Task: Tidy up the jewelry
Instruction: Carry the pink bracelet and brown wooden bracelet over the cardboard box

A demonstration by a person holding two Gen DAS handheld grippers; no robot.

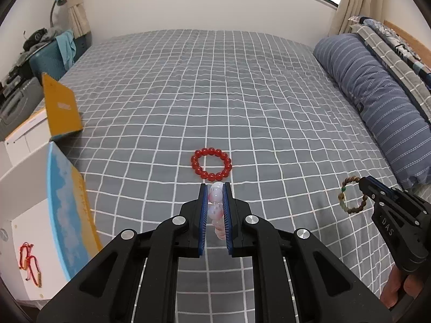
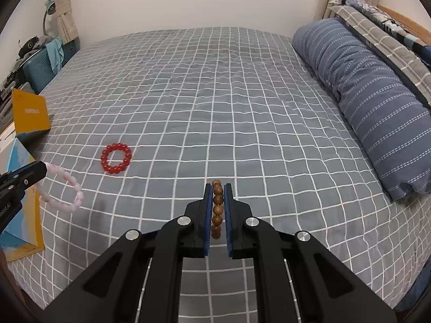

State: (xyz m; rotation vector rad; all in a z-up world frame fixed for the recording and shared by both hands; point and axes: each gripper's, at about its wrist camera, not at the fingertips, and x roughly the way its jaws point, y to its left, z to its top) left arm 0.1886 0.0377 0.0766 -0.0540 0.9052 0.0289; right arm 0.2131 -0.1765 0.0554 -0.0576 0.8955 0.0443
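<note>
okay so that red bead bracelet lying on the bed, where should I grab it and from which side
Pinch the near arc of the red bead bracelet, coming from above with one finger inside the ring and one outside. It lies flat and open on the bedspread, so probably only the bead strand offers a hold.

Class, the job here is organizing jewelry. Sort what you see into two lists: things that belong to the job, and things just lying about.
Belongs to the job:
- pink bead bracelet, held in the left gripper
- wooden bead bracelet, held in the right gripper
- red bead bracelet on the bed
- red cord bracelets in the white box

Lying about:
- striped pillow
- desk lamp
</note>
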